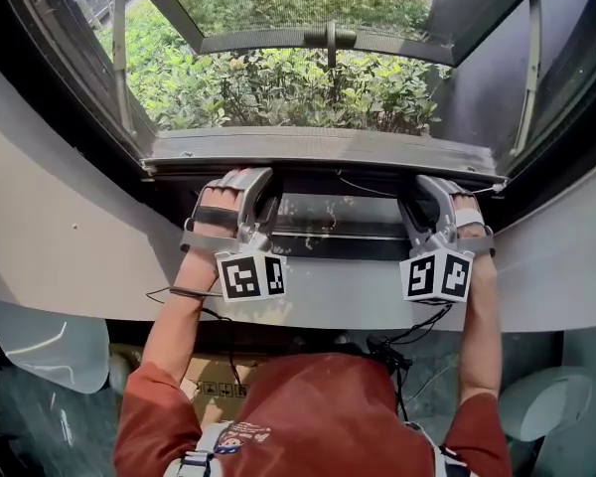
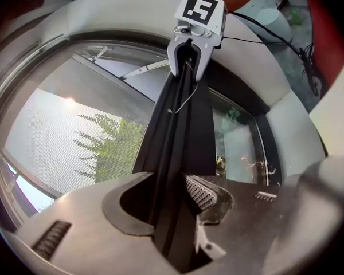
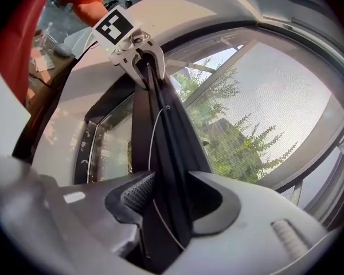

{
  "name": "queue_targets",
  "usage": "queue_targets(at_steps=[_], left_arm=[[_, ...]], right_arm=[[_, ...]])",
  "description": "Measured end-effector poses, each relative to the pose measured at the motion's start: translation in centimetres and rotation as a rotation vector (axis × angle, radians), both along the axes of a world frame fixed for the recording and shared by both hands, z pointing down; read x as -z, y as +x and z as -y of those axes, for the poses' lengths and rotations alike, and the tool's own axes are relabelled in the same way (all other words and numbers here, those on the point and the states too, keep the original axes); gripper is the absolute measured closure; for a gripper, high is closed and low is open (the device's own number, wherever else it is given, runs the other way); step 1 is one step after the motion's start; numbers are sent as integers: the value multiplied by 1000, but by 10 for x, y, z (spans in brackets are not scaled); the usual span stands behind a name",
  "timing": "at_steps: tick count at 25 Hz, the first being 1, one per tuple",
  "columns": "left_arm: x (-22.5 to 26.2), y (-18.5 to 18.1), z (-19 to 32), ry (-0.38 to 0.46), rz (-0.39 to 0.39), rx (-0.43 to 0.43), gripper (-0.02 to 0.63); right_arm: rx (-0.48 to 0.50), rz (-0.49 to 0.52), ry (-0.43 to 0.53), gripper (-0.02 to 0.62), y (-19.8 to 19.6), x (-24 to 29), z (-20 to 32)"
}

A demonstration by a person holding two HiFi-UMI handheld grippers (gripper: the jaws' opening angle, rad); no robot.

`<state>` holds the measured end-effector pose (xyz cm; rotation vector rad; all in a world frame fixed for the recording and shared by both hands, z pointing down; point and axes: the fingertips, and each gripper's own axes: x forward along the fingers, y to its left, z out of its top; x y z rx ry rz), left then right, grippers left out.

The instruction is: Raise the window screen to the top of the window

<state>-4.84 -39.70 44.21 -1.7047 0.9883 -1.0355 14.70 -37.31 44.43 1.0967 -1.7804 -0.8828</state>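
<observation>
The window screen's dark bottom bar runs across under a grey rail, with the mesh beyond it. My left gripper sits on the bar's left part and my right gripper on its right part. In the left gripper view the bar passes between the open jaws of my left gripper, with a gap beside it. In the right gripper view the bar lies likewise inside my open right gripper. Each view shows the other gripper farther along the bar.
A white curved sill runs under the window. The outer window frame stands swung out over green bushes. Below are a cardboard box, black cables and a glass pane under the bar.
</observation>
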Motion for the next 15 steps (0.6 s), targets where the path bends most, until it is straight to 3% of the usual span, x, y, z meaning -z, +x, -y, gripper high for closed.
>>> queue_targets(at_steps=[6,11,15], left_arm=[[2,0,4,-36,39,-7,469],[2,1,3,-106,13,3,466],[0,0,2,-121,-61,-23,468]], right_arm=[[15,12,-42,411,0,0,1],[0,24,-48,413,0,0,1],[-2,65,-13,431,-3,-1,2]])
